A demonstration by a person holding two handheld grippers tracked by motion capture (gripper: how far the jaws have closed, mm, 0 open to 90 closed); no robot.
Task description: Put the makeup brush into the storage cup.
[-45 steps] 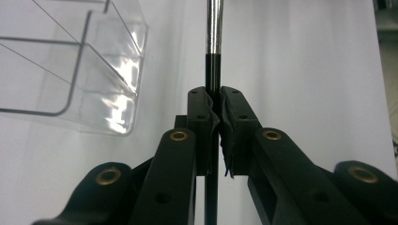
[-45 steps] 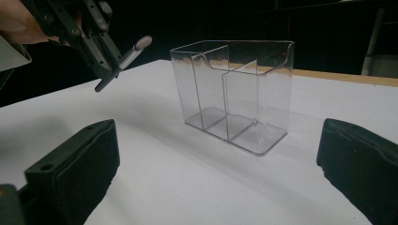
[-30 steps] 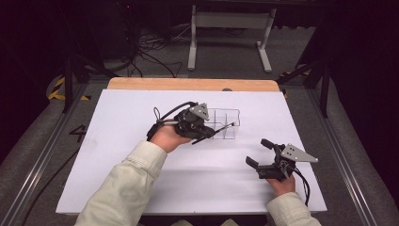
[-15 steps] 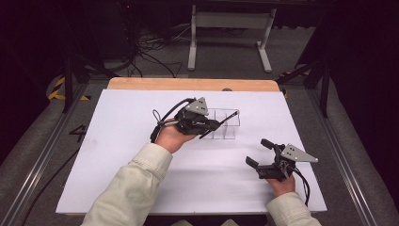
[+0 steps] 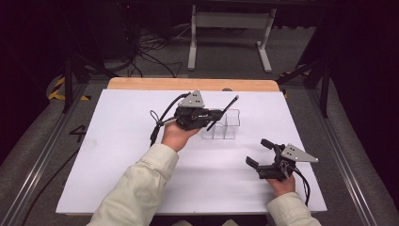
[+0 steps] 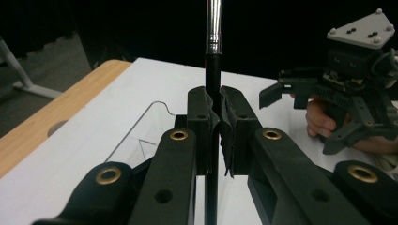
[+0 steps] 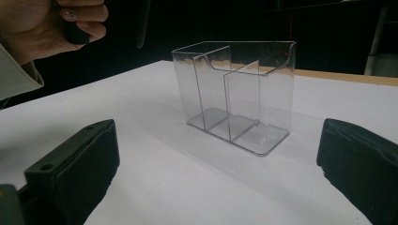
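Observation:
My left gripper [image 5: 214, 116] is shut on a thin black brush [image 5: 227, 109] with a silver ferrule [image 6: 213, 28]. It holds the brush slanted over the near left side of a clear plastic organizer [image 5: 226, 127] with several compartments. In the left gripper view the brush handle [image 6: 212, 75] runs straight up between the closed pads. My right gripper [image 5: 259, 152] rests low on the white table at the near right. It is open, holds nothing, and faces the organizer [image 7: 234, 93] from some distance.
A white sheet [image 5: 117, 141] covers the table, with a wooden strip [image 5: 188, 84] along the far edge. Beyond the table are cables and a metal stand [image 5: 230, 28] on a dark floor. The person's left hand [image 7: 56, 23] shows at the upper left of the right gripper view.
The left gripper has risen slightly and turned, so the brush's far end points higher above the organizer. The right gripper has stayed where it was.

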